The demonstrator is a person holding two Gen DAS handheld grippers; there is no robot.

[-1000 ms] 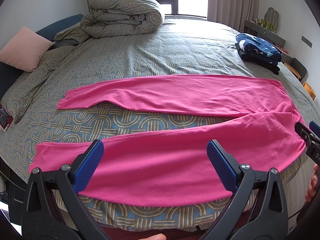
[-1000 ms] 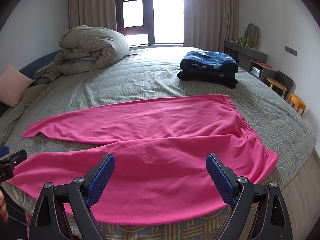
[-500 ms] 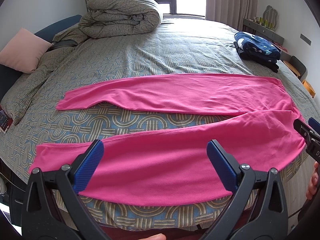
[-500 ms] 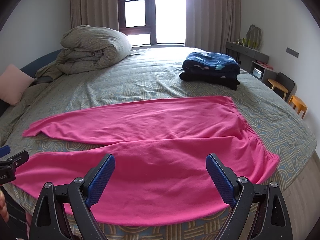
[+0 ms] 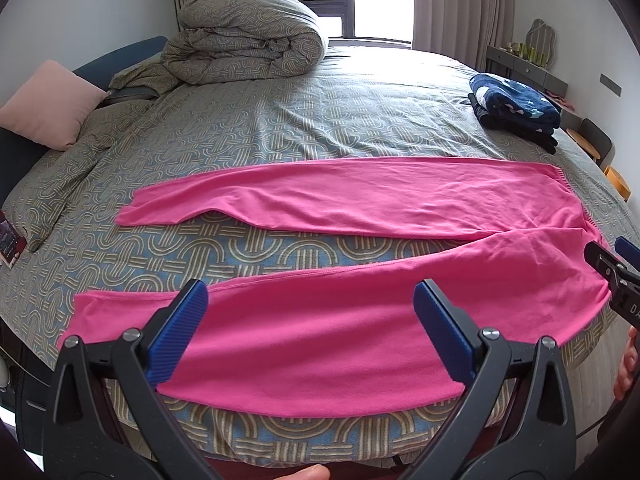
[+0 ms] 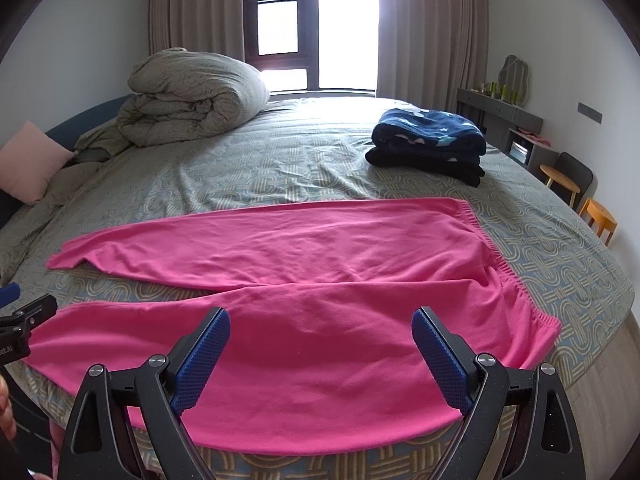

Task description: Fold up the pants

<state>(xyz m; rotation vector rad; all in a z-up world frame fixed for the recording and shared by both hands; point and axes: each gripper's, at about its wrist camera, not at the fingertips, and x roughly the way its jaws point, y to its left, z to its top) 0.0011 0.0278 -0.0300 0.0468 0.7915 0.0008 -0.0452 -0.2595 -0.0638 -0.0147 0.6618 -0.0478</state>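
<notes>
Bright pink pants (image 5: 360, 208) (image 6: 320, 264) lie flat across the near part of the bed, waistband at the right, both legs running left with a strip of bedcover between them. The near leg reaches the bed's front edge. My left gripper (image 5: 310, 308) hovers open above the near leg, nothing between its blue pads. My right gripper (image 6: 320, 332) hangs open over the near leg close to the waistband (image 6: 516, 280), also holding nothing. Each gripper shows at the edge of the other's view.
The patterned bedcover (image 5: 280, 120) spreads beyond the pants. A rolled duvet (image 5: 248, 40) and a pink pillow (image 5: 48, 104) sit at the far left. Folded dark blue clothes (image 6: 428, 140) are stacked at the far right. Stools (image 6: 596, 216) and a shelf stand right of the bed.
Both views have shifted slightly, as if the grippers rose and tilted a little. The pants lie as before and both grippers stay open.
</notes>
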